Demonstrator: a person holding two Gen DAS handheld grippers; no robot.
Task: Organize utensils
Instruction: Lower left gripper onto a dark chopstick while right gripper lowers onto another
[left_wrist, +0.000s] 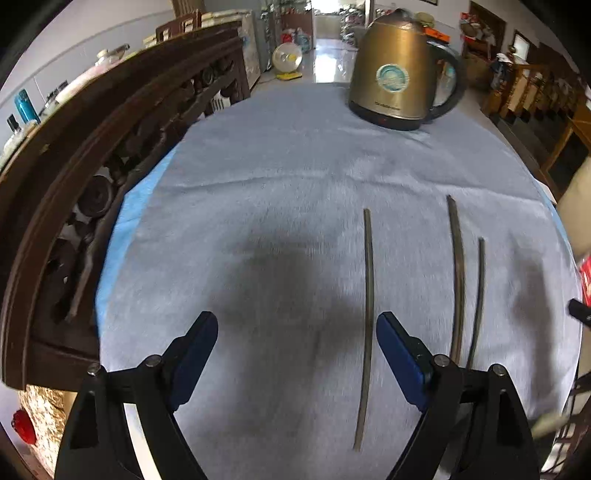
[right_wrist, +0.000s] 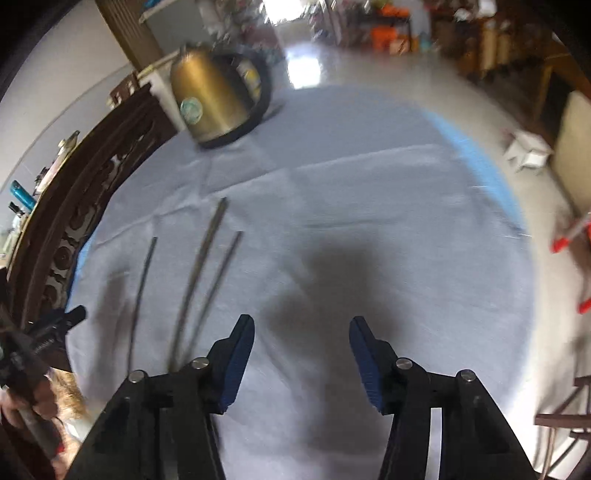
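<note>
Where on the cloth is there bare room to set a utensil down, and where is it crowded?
Bare cloth lies between the kettle and the three chopsticks, and left of them toward the carved wooden frame. In the right wrist view, the wide stretch right of the chopsticks is free too. It is crowded only where the two right-hand sticks lie close together.

A table's grey-blue cloth (left_wrist: 280, 192) bears three chopsticks (left_wrist: 367, 325) and a kettle (left_wrist: 399, 74).

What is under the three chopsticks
The chopsticks lie straight on a grey cloth, apart from the kettle. A blue layer peeks out at the cloth's edge. The table beneath is covered, so it cannot be seen.
</note>
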